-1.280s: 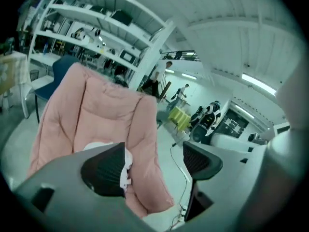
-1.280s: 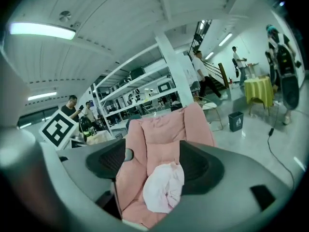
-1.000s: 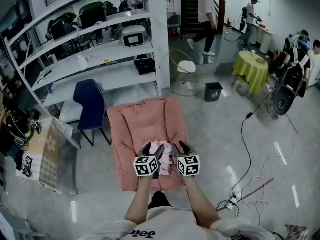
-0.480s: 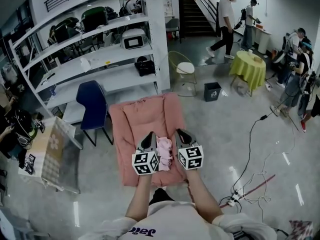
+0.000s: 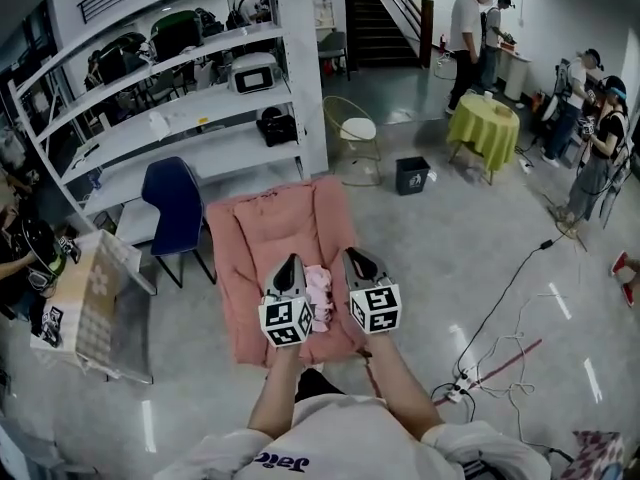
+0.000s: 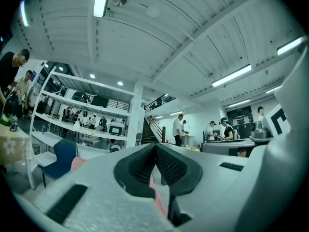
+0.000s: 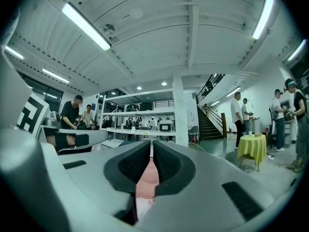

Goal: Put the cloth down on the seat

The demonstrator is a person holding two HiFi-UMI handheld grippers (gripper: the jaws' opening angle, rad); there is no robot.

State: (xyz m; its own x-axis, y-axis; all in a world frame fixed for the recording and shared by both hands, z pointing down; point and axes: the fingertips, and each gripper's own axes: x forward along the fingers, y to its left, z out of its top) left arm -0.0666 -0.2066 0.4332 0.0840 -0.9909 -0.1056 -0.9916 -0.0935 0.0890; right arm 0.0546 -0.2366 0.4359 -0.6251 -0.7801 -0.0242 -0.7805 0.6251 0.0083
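Crumpled pale-pink cloth [image 5: 318,300] lies on the salmon cushioned seat [image 5: 260,230], released. Left gripper [image 5: 290,261] and right gripper [image 5: 356,257] over the seat, jaws closed tight, empty. Looks done.

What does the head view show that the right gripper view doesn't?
Only the head view: the black bin and the cables on the floor. Only the right gripper view: the ceiling lights and the ribbed pads of the shut right claw. Both: the yellow-green table, the white shelves and the stairs.
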